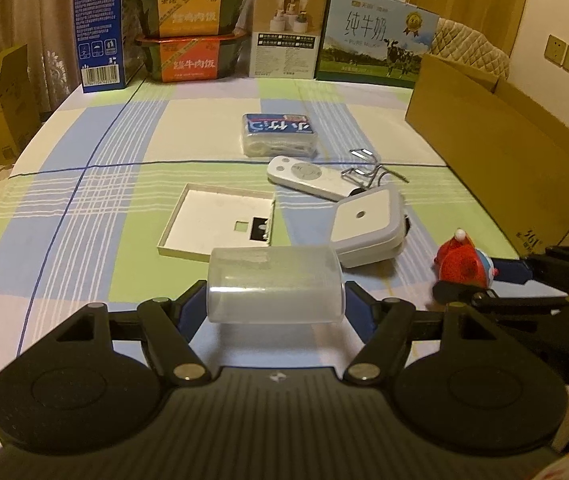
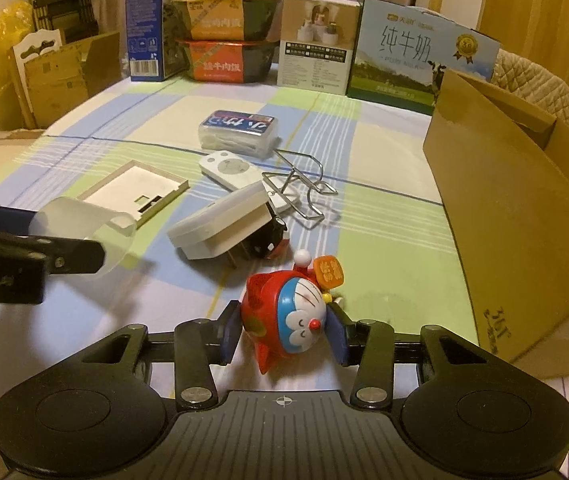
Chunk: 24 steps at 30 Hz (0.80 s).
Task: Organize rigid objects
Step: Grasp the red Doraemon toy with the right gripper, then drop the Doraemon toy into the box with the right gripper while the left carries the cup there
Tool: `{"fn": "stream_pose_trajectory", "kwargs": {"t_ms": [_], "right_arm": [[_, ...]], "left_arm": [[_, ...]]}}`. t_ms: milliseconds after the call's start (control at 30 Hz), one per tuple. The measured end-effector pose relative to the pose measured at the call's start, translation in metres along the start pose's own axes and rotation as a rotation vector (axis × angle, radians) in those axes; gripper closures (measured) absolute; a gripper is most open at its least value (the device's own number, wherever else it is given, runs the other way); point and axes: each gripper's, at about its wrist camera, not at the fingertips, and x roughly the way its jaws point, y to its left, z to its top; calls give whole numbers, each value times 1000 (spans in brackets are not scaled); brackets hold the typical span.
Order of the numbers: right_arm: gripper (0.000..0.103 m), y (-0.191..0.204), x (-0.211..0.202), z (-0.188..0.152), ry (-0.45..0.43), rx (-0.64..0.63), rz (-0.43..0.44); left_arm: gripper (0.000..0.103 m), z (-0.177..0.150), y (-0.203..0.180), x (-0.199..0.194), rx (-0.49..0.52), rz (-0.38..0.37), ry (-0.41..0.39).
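Two things are gripped: a clear plastic cup is clamped crosswise in the left gripper, long axis level, and a red toy figure is pinched by the right gripper, head up. Ahead, a white adapter, remote and wire rack are crowded beside the cardboard box.

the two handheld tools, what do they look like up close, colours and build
Both match. The left tool and right tool have matte black bodies with two round lobes, a ribbed centre plate carrying a small crosshair mark, black linkage bars with silver pivot pins, and blue finger pads. No cables, hands or sleeves show.
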Motion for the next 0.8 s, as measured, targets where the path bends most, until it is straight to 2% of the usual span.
{"fn": "stream_pose_trajectory", "kwargs": {"t_ms": [233, 500, 667, 800], "right_arm": [[62, -8, -35, 4, -36, 19, 7], [62, -36, -93, 28, -155, 23, -24], [62, -86, -125, 47, -209, 44, -94], [62, -140, -136, 54, -195, 72, -154]], "left_arm": [[35, 6, -16, -21, 20, -2, -11], [35, 35, -56, -49, 73, -43, -57], [35, 65, -102, -56, 133, -106, -107], [35, 94, -149, -51, 187, -180, -140]]}}
